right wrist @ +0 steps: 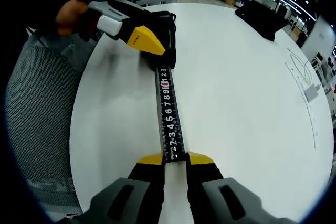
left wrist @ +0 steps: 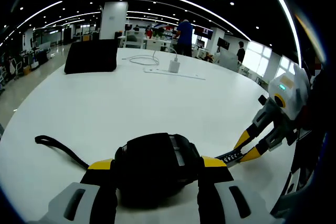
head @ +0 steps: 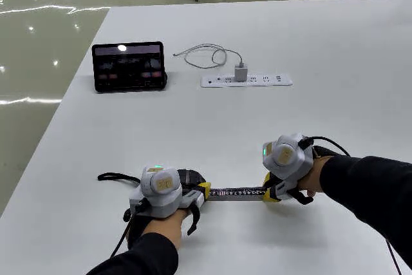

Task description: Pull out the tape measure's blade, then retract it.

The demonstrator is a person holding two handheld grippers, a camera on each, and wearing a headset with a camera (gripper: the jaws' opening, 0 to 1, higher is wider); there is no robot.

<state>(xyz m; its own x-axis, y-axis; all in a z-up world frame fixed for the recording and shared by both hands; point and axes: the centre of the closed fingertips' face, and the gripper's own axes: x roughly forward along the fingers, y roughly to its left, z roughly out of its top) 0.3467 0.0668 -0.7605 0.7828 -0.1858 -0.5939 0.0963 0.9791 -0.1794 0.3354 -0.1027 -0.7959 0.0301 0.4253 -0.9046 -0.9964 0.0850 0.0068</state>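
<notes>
A black tape measure case [left wrist: 156, 163] rests on the white table, clamped between the yellow-tipped fingers of my left gripper [left wrist: 157, 165]; its black wrist strap [left wrist: 55, 147] trails off to the left. The same case [head: 191, 181] lies under the left gripper [head: 193, 192] in the head view. A short length of blade [right wrist: 168, 119] with black numerals runs flat over the table from the case [right wrist: 163, 35] to my right gripper [right wrist: 170, 158], which is shut on the blade's end. The blade [head: 235, 192] spans the gap between both grippers, and the right gripper [head: 269, 192] holds its right end.
A dark tablet [head: 129, 66] stands at the back left of the table [head: 322, 49]. A white power strip [head: 246, 80] with a plugged-in charger and looped cable lies behind the work. Office chairs and people are beyond the far edge.
</notes>
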